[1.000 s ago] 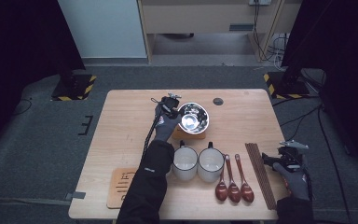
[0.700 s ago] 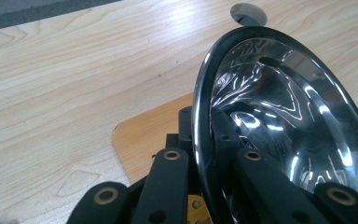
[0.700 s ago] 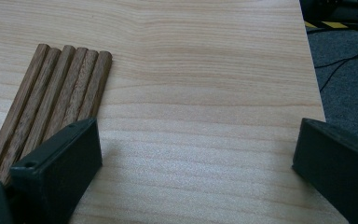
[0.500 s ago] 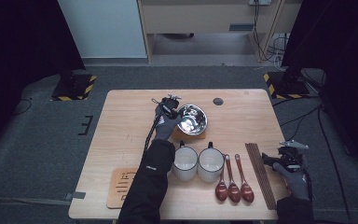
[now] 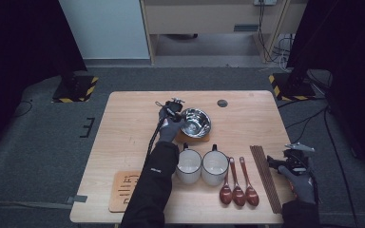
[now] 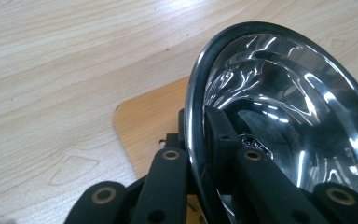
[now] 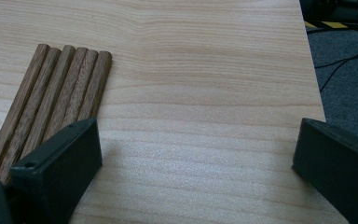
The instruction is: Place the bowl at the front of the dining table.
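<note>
- Here the left gripper point(image 5: 175, 110) pinches the near-left rim of the bowl point(image 5: 196, 121), one jaw outside the wall and one inside, as the left gripper view shows point(image 6: 196, 154).
- The bowl point(image 6: 289, 116) is shiny steel with a dark rolled rim (it looks tilted in the left gripper view, though how far it is lifted I cannot tell).
- It sits over a small wooden coaster point(image 5: 192, 137), towards the far middle of the table point(image 5: 123, 123); the coaster's corner point(image 6: 149, 121) shows beside the jaws.
- The right gripper point(image 5: 292, 161) rests at the table's near right edge, its jaws spread wide over bare wood with nothing between them point(image 7: 196, 154).
- Just beside its left jaw lie the chopsticks point(image 7: 51, 102), packed side by side.
- In the high view the chopsticks point(image 5: 265, 178) lie right of three spoons point(image 5: 238, 183), and two mugs point(image 5: 202, 166) stand in front of the bowl.
- A wooden board point(image 5: 123, 190) lies at the near left edge.
</note>
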`<state>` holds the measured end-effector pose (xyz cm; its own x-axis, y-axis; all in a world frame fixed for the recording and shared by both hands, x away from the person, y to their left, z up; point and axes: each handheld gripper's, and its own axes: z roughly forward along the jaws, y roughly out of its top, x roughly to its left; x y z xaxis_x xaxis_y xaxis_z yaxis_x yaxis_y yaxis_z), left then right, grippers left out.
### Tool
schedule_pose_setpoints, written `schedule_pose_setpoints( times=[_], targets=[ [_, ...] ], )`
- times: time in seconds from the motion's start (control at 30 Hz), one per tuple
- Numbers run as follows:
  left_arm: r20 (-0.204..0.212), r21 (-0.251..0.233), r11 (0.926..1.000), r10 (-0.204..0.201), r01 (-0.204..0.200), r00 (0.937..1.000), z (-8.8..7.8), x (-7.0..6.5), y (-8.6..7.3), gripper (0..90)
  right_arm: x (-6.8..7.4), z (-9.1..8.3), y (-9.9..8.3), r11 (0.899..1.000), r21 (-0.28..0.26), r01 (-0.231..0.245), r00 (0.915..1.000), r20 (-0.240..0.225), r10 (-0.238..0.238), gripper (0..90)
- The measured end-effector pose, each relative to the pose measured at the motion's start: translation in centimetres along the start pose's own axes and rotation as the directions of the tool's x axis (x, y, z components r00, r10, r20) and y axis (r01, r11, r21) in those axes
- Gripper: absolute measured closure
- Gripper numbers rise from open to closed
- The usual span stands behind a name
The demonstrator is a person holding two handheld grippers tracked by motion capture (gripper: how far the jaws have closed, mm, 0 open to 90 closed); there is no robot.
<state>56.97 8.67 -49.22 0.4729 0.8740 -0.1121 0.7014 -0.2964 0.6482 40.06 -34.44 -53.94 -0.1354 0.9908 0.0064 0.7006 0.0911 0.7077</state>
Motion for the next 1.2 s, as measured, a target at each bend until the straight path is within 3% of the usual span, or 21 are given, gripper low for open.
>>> schedule_pose_setpoints(
  times=[0.1,0.33,0.5,0.93,1.07,1.1,1.2],
  targets=[
    [-0.024,0.021,0.9997,0.011,-0.01,0.9996,0.2,0.0,-0.1,78.8,0.0,0.0,0.0,1.0,0.0,0.0,1.0,0.0,0.0,1.0],
    [-0.031,0.04,0.9992,0.004,-0.003,0.9995,0.4,0.2,-0.3,70.4,0.0,0.0,0.0,1.0,-0.001,0.0,1.0,0.0,0.0,1.0],
    [-0.054,0.017,0.9995,0.026,-0.025,0.9982,0.5,0.4,-0.3,57.4,0.0,0.0,0.0,1.0,0.0,0.0,1.0,0.0,0.0,1.0],
    [-0.043,-0.002,0.9998,0.02,-0.02,0.9989,0.0,0.5,-0.4,51.1,0.0,0.0,0.0,1.0,-0.001,0.0,1.0,0.0,0.0,1.0],
    [-0.052,-0.02,0.9994,0.027,-0.028,0.9983,-0.2,0.6,-0.4,43.2,0.0,0.0,0.0,1.0,0.0,0.0,1.0,0.0,0.0,1.0],
    [-0.062,-0.051,0.9975,0.046,-0.049,0.997,-0.4,0.9,-0.5,41.2,0.0,0.0,0.0,1.0,0.0,0.0,1.0,0.0,0.0,1.0],
    [-0.051,-0.077,0.9966,0.025,-0.029,0.9984,-0.8,1.4,-0.7,39.4,0.0,0.0,0.0,1.0,0.0,0.0,1.0,0.0,0.0,1.0]
  ],
)
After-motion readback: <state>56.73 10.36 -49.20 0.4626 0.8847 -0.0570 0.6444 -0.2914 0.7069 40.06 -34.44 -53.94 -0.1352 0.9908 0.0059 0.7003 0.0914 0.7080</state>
